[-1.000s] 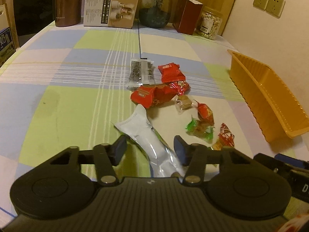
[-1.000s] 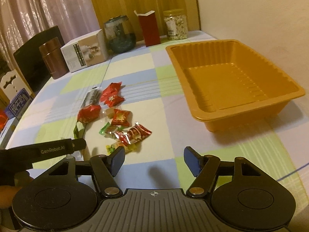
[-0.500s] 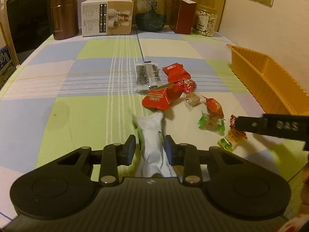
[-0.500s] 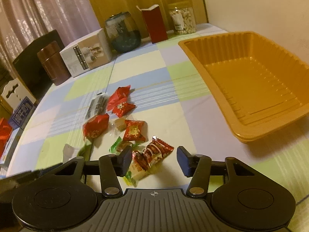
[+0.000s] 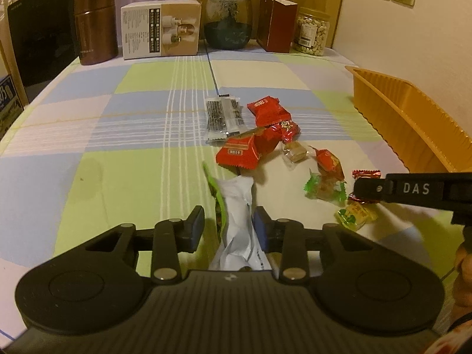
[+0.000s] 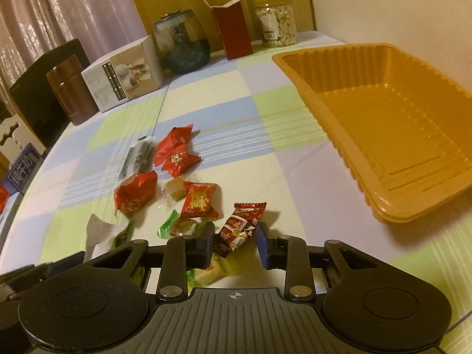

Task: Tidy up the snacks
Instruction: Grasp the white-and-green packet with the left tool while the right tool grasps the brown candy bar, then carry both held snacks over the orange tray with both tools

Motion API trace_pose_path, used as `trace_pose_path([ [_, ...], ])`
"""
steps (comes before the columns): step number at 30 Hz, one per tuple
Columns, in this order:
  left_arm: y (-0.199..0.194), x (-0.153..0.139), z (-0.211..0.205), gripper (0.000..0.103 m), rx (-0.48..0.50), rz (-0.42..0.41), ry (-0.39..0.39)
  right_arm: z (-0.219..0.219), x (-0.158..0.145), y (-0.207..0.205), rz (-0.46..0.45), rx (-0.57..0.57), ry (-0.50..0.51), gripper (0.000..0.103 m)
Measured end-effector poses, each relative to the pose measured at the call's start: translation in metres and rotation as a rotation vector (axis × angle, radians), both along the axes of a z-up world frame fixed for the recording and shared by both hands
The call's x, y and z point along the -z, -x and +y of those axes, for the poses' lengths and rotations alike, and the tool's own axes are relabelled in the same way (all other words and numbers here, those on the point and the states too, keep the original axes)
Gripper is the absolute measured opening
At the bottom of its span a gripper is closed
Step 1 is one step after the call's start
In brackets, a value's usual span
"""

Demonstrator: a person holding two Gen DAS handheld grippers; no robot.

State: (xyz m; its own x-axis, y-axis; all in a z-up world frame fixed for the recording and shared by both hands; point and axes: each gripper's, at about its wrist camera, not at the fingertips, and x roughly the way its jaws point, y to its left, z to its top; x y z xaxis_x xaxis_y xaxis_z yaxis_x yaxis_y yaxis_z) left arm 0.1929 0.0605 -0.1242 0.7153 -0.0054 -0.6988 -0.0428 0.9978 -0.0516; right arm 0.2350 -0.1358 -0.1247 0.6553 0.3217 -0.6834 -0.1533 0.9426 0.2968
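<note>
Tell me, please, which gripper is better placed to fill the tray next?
Right. The right gripper is open around the candy, with the tray close on its right. The left gripper has the packet between its fingers, but the right gripper lies between it and the tray.

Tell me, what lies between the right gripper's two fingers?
In the right wrist view, a dark red candy wrapper lies between the open fingers of the right gripper, on the checked tablecloth.
</note>
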Motion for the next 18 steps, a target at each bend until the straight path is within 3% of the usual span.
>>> trace_pose_path([
  [7, -0.002, 0.003, -0.004, 0.033, 0.032, 0.012, -0.025, 0.001, -0.006, 0.005, -0.047, 0.001, 0.040, 0.028],
  [9, -0.001, 0.004, -0.006, 0.024, 0.035, 0.013, -0.029, 0.002, -0.007, 0.007, -0.058, -0.002, 0.052, 0.028],
  [18, 0.010, -0.011, 0.000, 0.023, 0.001, -0.004, -0.002, 0.003, -0.019, 0.024, -0.113, -0.037, 0.075, 0.027],
])
